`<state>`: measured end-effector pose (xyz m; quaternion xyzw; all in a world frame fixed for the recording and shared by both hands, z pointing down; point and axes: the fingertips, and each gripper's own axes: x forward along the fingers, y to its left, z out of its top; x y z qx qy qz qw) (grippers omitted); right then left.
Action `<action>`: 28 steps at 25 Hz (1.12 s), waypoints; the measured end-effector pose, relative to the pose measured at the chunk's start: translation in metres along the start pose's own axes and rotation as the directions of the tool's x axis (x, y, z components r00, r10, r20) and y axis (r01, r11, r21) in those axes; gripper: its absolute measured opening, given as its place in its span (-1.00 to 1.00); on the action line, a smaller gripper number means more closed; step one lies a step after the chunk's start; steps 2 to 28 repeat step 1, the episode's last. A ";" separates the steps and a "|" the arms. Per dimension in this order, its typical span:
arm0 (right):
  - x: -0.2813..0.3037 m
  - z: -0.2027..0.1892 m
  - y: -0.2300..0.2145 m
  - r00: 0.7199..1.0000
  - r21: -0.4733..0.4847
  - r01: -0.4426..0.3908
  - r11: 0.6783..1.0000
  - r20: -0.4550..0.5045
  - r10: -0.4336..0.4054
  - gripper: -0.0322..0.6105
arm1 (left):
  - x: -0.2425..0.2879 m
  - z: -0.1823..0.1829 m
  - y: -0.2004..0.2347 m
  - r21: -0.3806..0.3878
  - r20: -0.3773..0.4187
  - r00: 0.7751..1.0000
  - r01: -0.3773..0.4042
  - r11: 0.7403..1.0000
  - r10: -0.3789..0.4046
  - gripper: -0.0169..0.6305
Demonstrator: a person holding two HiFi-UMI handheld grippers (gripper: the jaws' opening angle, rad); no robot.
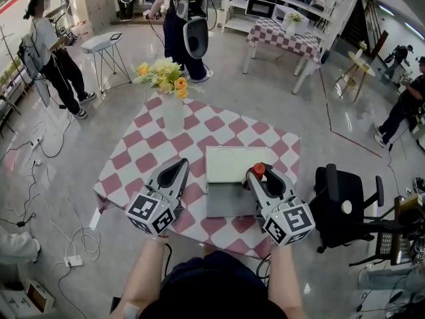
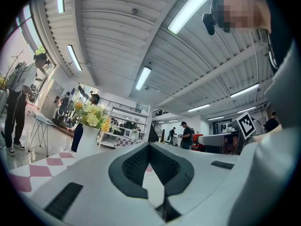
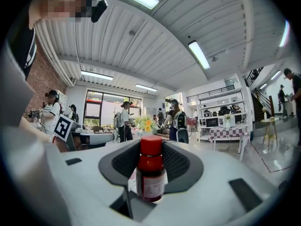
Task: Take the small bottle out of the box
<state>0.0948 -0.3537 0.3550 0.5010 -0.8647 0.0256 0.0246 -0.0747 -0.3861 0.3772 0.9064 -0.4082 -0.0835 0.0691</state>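
small bottle (image 3: 151, 172) in right hand-held gripper (image 1: 255, 174)

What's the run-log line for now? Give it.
left gripper: shut, empty | right gripper: shut on bottle | box: open on table

Left gripper (image 2: 149, 146) fingers pressed together, empty — flower vase (image 2: 87, 140) beyond on checkered table (image 2: 40, 166).

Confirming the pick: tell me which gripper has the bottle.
The right gripper: the red-capped small bottle stands clamped between its jaws. The left gripper is shut on nothing.
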 end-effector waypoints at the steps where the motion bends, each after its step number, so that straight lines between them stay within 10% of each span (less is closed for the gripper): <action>1: 0.001 0.000 0.000 1.000 0.000 0.000 1.000 0.000 0.000 -0.45 | 0.000 0.000 0.001 0.000 0.000 1.000 0.000 1.000 0.000 -0.94; 28: 0.001 0.000 0.000 1.000 0.000 0.000 1.000 0.000 0.000 -0.45 | 0.000 0.000 0.001 0.000 0.000 1.000 0.000 1.000 0.000 -0.94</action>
